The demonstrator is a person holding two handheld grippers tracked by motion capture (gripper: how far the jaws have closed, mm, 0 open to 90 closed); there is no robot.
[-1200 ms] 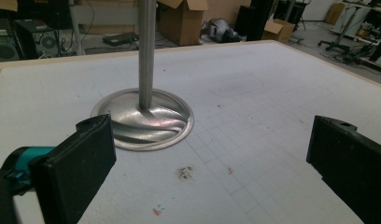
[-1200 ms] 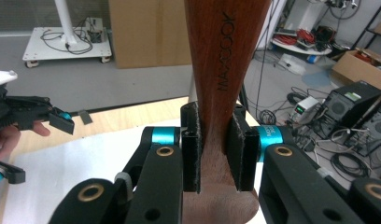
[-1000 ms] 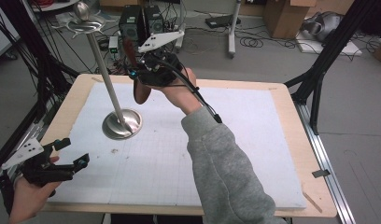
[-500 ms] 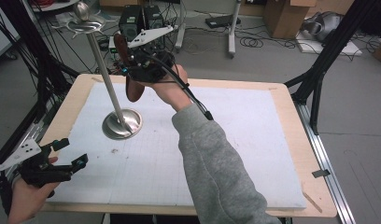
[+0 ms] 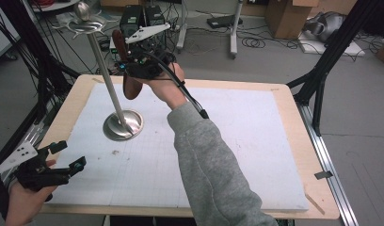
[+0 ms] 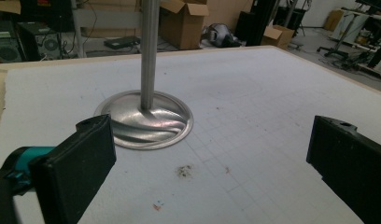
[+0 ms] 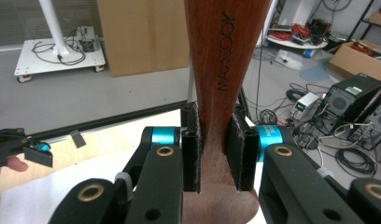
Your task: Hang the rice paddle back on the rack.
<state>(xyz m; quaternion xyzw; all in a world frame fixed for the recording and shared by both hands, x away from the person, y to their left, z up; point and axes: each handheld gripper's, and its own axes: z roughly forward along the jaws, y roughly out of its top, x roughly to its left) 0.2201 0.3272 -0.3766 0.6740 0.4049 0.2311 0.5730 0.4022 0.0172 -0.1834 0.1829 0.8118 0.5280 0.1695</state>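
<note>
A tall metal stand has a round base (image 5: pixel 123 125) on the white mat and a thin pole (image 5: pixel 101 61) that rises to a hooked top (image 5: pixel 86 21). My right gripper (image 5: pixel 127 63) is raised beside the upper pole, shut on a brown wooden utensil (image 5: pixel 131 87) that hangs nearly upright. In the right gripper view the pads (image 7: pixel 192 149) clamp the utensil's handle (image 7: pixel 221 70). My left gripper (image 5: pixel 60 157) rests low at the mat's front left corner, open and with nothing in it. Its jaws stand wide apart, facing the stand's base (image 6: pixel 146 123) and pole (image 6: pixel 150 51).
The white gridded mat (image 5: pixel 246 141) lies on a wooden table with a raised rim (image 5: pixel 317 155). Black frame struts (image 5: pixel 322 70) stand at the right and left. Boxes, cables and computers lie on the floor behind the table. The left gripper (image 7: pixel 20 147) appears far off in the right gripper view.
My right gripper has carried the wooden utensil left and a little higher, closer to the stand's pole. The left gripper has stayed almost still.
</note>
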